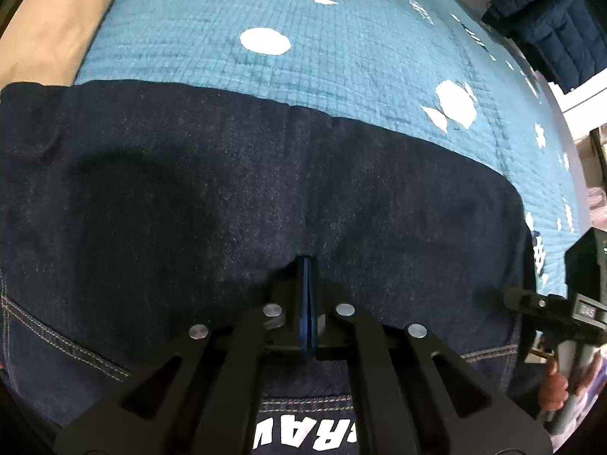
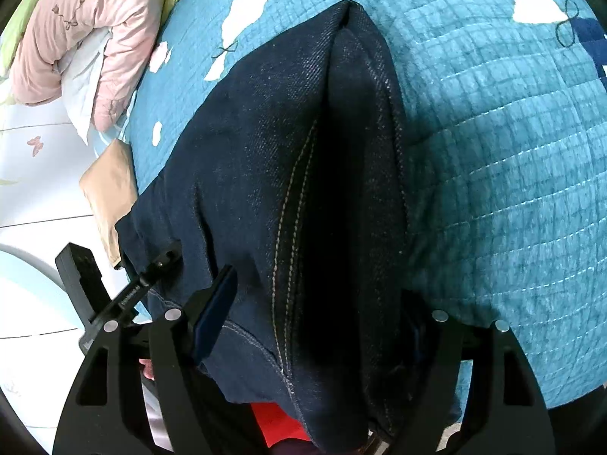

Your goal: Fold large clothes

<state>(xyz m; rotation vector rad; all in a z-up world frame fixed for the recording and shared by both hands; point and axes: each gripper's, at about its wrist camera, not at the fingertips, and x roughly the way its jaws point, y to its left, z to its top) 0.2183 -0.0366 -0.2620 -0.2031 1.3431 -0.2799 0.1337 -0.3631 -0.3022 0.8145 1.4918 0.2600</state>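
Midway, we judge: our dark jeans [image 1: 265, 189] lie doubled across the teal quilted bed [image 1: 341, 57], with further folds left. Our left gripper [image 1: 307, 265] is clenched above the denim, apparently holding nothing. Our right gripper [image 2: 315, 311] stands spread wide, straddling the jeans' thick end.

jeans [image 2: 303, 189]: near end cut off by frame | right claw [image 2: 315, 326]: right finger hidden behind denim

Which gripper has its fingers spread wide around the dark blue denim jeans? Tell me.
The right gripper: its fingers stand wide apart with the dark blue denim jeans bunched between them. The left gripper is pinched shut on the fabric.
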